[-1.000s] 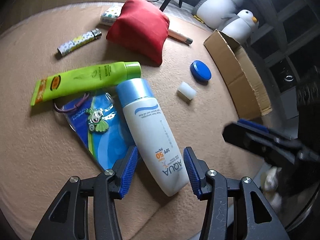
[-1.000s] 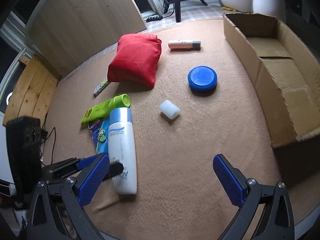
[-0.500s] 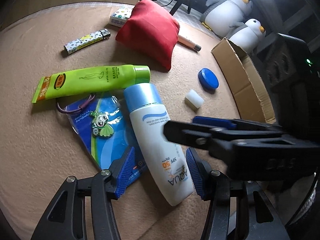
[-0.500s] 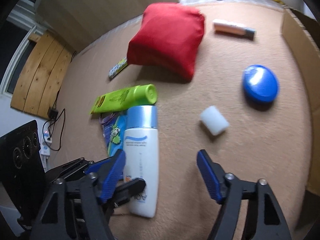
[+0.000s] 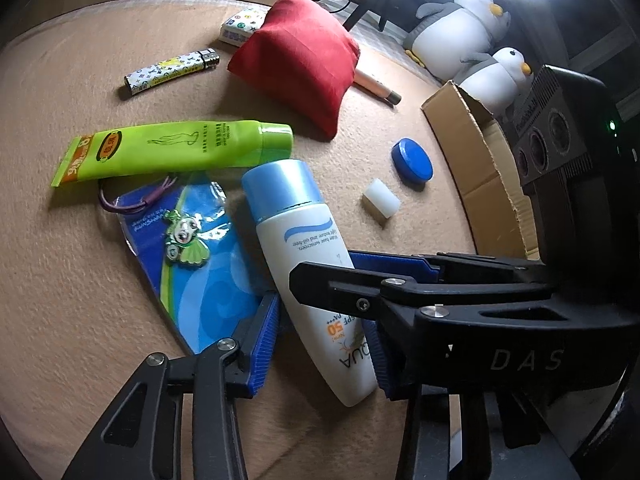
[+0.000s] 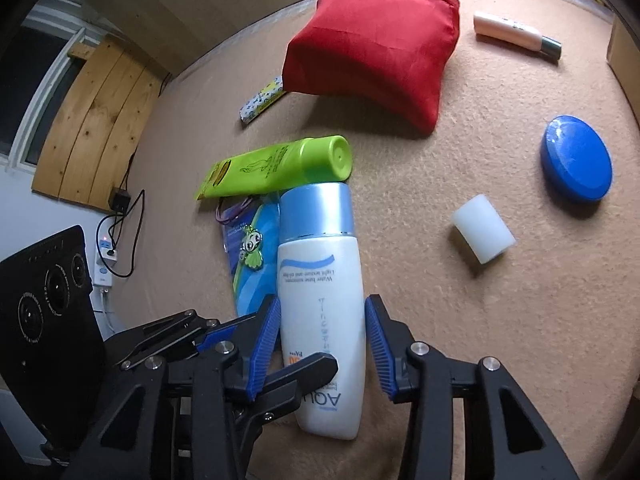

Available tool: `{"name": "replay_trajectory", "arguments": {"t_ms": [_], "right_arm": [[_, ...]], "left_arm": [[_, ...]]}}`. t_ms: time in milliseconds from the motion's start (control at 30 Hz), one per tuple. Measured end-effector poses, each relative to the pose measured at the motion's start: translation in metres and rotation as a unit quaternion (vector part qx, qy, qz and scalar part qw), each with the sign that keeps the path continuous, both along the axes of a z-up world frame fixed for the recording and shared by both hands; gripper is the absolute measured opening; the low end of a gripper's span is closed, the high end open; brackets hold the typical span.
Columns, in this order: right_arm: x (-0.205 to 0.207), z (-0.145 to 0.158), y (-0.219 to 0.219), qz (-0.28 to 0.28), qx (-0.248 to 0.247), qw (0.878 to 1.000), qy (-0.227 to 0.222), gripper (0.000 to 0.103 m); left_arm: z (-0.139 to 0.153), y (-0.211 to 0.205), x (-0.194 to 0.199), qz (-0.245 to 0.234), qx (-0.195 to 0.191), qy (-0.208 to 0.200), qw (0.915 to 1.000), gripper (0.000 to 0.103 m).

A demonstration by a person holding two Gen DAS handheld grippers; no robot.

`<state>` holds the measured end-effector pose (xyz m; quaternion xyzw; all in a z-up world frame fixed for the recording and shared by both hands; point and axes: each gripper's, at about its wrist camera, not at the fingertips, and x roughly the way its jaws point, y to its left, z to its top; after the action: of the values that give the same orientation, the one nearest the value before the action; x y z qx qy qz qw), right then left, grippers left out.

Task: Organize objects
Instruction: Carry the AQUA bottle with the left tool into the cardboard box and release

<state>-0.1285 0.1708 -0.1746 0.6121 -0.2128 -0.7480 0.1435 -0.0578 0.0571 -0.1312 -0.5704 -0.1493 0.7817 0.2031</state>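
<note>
While the sunscreen bottle (image 5: 304, 256) lies flat on the tan worktop (image 5: 60, 272), overlapping a blue packet (image 5: 200, 280), the left claw (image 5: 320, 344) straddles its base, pads apart and seemingly not yet gripping. From the right wrist, the right claw (image 6: 320, 344) brackets the same bottle (image 6: 320, 280) mid-body, pads close on both sides but not clamped, likely lining up a lift towards the cardboard box (image 5: 480, 160).

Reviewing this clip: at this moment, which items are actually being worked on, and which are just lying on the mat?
In hand:
- sunscreen bottle, between the fingers of both the left gripper and right gripper; neither visibly clamped
- cardboard box, probably the destination

Lying about:
- green tube
- red pouch
- blue tin
- white block
- lighter
- blue keychain packet
</note>
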Motion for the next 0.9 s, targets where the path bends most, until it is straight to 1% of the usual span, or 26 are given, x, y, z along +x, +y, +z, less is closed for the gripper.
{"name": "replay_trajectory", "arguments": {"t_ms": [167, 333, 467, 567, 633, 800, 900], "right_arm": [[0.009, 0.011, 0.014, -0.006, 0.006, 1.0, 0.008, 0.04], [0.018, 0.037, 0.043, -0.024, 0.015, 0.999, 0.029, 0.04], [0.025, 0.058, 0.078, -0.045, 0.029, 0.997, 0.047, 0.04], [0.031, 0.077, 0.115, -0.071, 0.032, 0.995, 0.061, 0.04], [0.034, 0.084, 0.131, -0.082, 0.032, 0.994, 0.067, 0.04], [0.04, 0.103, 0.185, -0.115, 0.042, 0.989, 0.084, 0.04], [0.042, 0.107, 0.212, -0.131, 0.052, 0.986, 0.089, 0.04]], "left_arm": [[0.012, 0.015, 0.003, -0.001, 0.008, 0.007, 0.9999, 0.044], [0.033, 0.043, 0.0, -0.016, 0.015, 0.031, 0.9993, 0.044], [0.053, 0.076, -0.008, -0.039, 0.021, 0.052, 0.9977, 0.044], [0.068, 0.105, -0.018, -0.051, 0.027, 0.067, 0.9961, 0.045], [0.079, 0.129, -0.025, -0.063, 0.029, 0.081, 0.9943, 0.045], [0.092, 0.178, -0.042, -0.083, 0.046, 0.094, 0.991, 0.045], [0.096, 0.209, -0.056, -0.096, 0.052, 0.096, 0.9894, 0.045]]}}
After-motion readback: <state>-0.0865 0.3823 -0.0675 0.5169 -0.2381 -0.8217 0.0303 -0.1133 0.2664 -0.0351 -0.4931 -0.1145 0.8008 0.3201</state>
